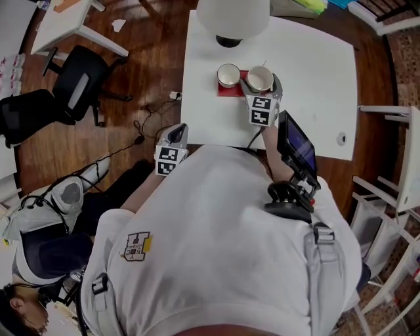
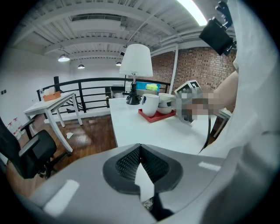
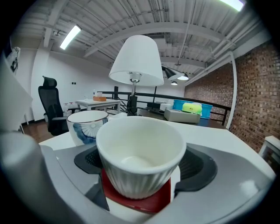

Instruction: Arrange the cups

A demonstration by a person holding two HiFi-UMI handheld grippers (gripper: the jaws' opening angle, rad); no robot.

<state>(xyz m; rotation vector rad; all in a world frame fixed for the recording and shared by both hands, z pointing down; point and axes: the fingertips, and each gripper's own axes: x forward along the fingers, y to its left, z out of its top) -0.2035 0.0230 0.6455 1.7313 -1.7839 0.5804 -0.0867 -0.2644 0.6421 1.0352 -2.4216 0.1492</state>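
Note:
A white ribbed cup (image 1: 260, 79) stands on a small red tray (image 1: 230, 90) on the white table (image 1: 315, 79). My right gripper (image 1: 260, 81) is shut on it, a pad against each side. In the right gripper view the ribbed cup (image 3: 140, 157) fills the gap between the pads, with the red tray (image 3: 144, 203) under it. A second cup with a blue pattern (image 1: 228, 75) (image 3: 85, 127) stands just to its left on the same tray. My left gripper (image 1: 176, 133) hangs shut and empty beside the table's near left corner; its closed jaws (image 2: 140, 148) point toward the cups (image 2: 150, 104).
A white-shaded lamp (image 1: 233, 16) stands at the table's far edge behind the cups. Black office chairs (image 1: 75, 82) and cables lie on the wooden floor to the left. White shelving (image 1: 394, 190) stands at the right. A blue box (image 3: 192, 109) sits on a far desk.

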